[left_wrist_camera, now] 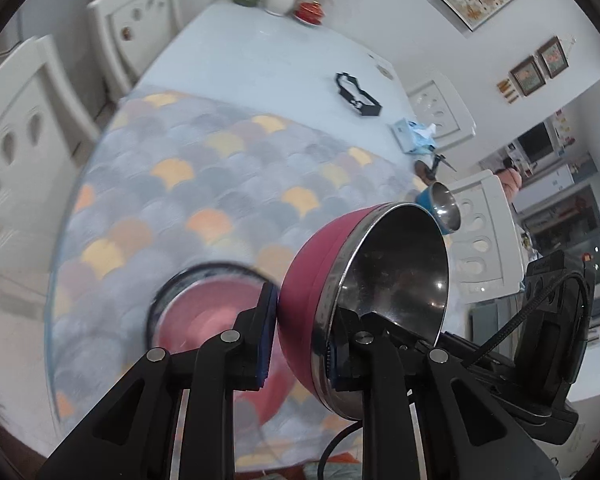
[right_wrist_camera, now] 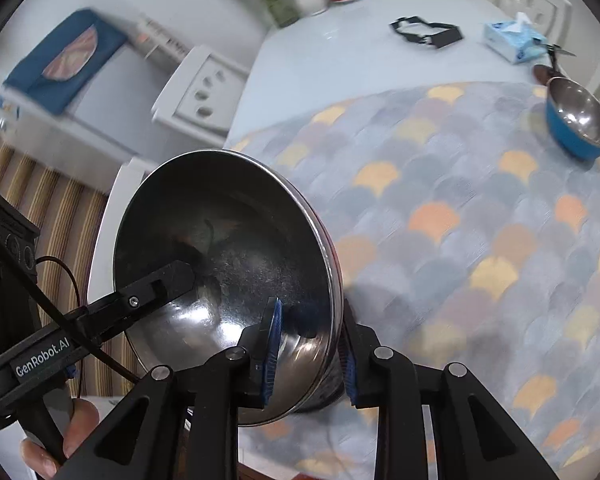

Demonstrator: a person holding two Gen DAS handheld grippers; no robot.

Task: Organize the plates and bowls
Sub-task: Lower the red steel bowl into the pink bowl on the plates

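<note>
Steel bowl [left_wrist_camera: 380, 304]: rim clamped by left gripper [left_wrist_camera: 300, 344] and right gripper [right_wrist_camera: 310, 354].
Risk: opposing pulls could slip it.

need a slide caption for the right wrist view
Both grippers' fingers clamp a steel-lined bowl by its rim above the scale-patterned mat; blue bowl beyond.

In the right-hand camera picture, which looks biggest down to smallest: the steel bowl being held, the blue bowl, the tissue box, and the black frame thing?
1. Steel bowl, inflated by nearness to the camera.
2. Blue bowl.
3. Tissue box and black frame: too alike to rank.
</note>
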